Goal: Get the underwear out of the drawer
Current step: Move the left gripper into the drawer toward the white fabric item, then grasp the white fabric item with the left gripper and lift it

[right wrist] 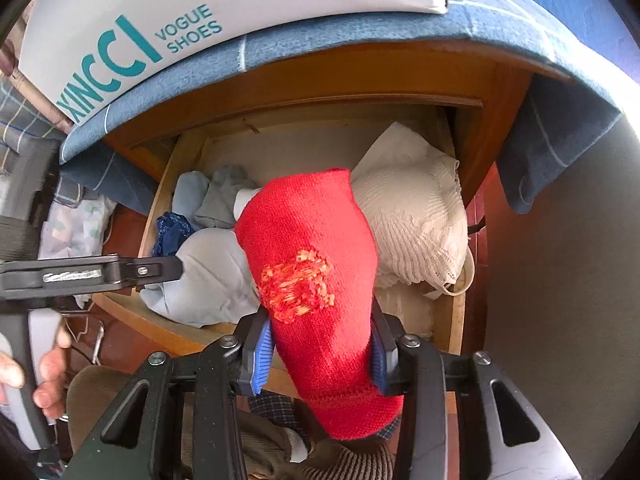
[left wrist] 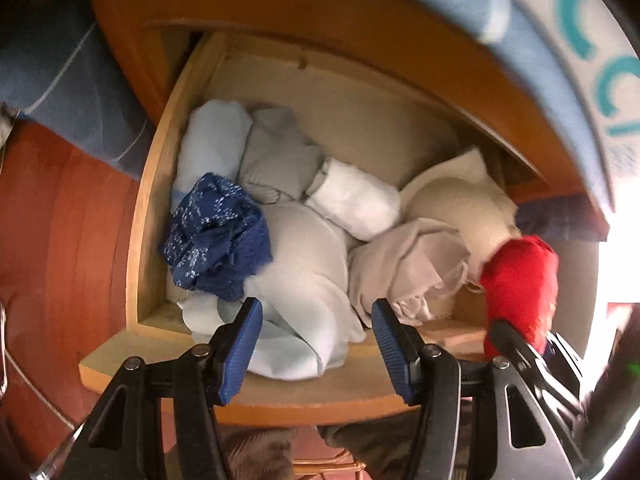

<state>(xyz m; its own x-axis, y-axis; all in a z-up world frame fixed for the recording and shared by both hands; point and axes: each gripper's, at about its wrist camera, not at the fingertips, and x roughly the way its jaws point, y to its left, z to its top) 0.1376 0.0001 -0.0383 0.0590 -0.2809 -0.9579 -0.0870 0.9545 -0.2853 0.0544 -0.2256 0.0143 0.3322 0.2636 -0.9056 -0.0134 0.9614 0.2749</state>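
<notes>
Open drawer of folded underwear, with one red piece gripped at its right end.

From the left, a dark blue lace garment lies against the drawer's left wall; the left hand-held gripper is held with jaws apart over a pale blue piece, nothing being pressed between them. Further right, a red knit garment is clamped by the right hand-held gripper above the drawer, beside a cream lace piece.

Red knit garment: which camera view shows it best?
The right wrist view: the red knit garment fills the centre, clamped in the right tongs, its orange patch plain. The left wrist view catches only a blurred red lump at its right edge.
</notes>
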